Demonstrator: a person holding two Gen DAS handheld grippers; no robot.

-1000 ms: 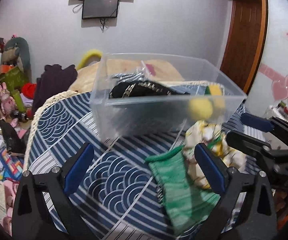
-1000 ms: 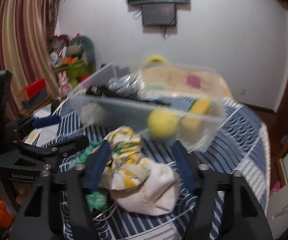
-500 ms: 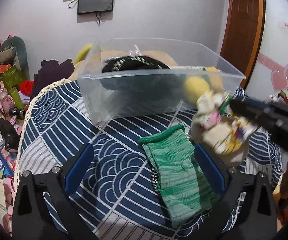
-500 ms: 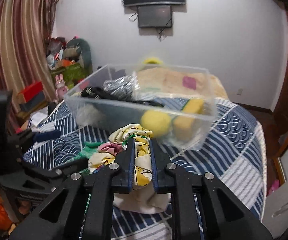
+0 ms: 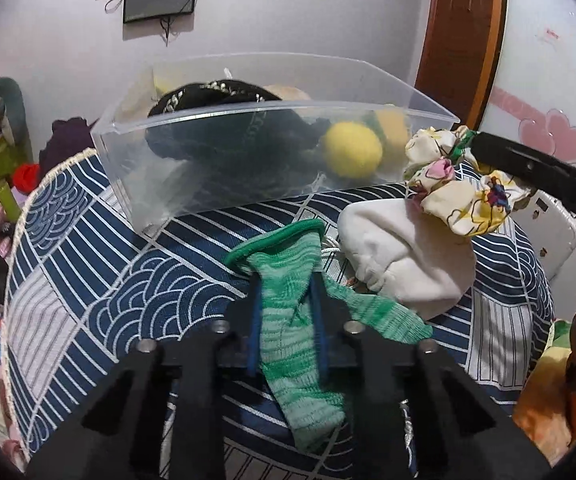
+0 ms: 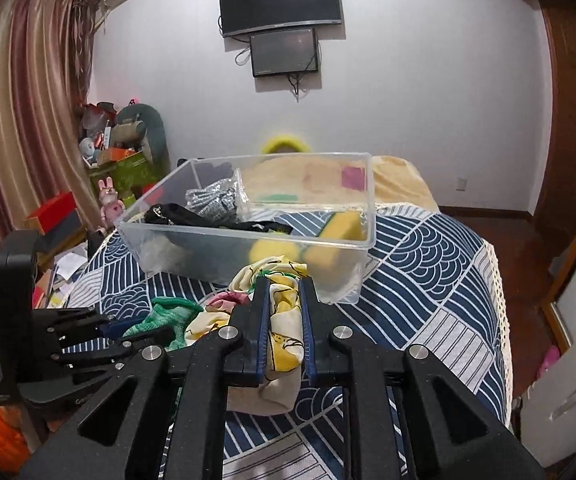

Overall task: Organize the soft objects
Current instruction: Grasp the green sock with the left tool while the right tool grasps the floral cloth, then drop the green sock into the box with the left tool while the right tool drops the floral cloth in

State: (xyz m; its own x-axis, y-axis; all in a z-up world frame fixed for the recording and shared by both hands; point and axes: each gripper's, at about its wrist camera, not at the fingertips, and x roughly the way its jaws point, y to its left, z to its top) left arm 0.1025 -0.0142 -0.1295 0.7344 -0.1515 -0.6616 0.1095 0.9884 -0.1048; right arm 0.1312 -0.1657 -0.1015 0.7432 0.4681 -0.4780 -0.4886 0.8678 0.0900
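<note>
Two grips made at once, one soft item pinched in each gripper, with the clear bin ahead.

Low centre in the left wrist view, the left gripper [image 5: 284, 300] has its jaws closed on the green knitted sock [image 5: 300, 344], which lies partly on the blue patterned bedspread [image 5: 88, 280]. At the bottom centre of the right wrist view, the right gripper [image 6: 284, 292] clamps the yellow printed cloth [image 6: 284, 320], bunched above a white pouch [image 5: 408, 256]. The clear plastic bin [image 5: 136, 168] fills mid-frame, already holding a yellow ball [image 5: 352, 150], a sponge [image 6: 342, 226] and a dark garment [image 5: 216, 96]. The step in hand looks like pickup; next, each item needs lifting clear over the bin's near wall before release, without the arms crossing.
</note>
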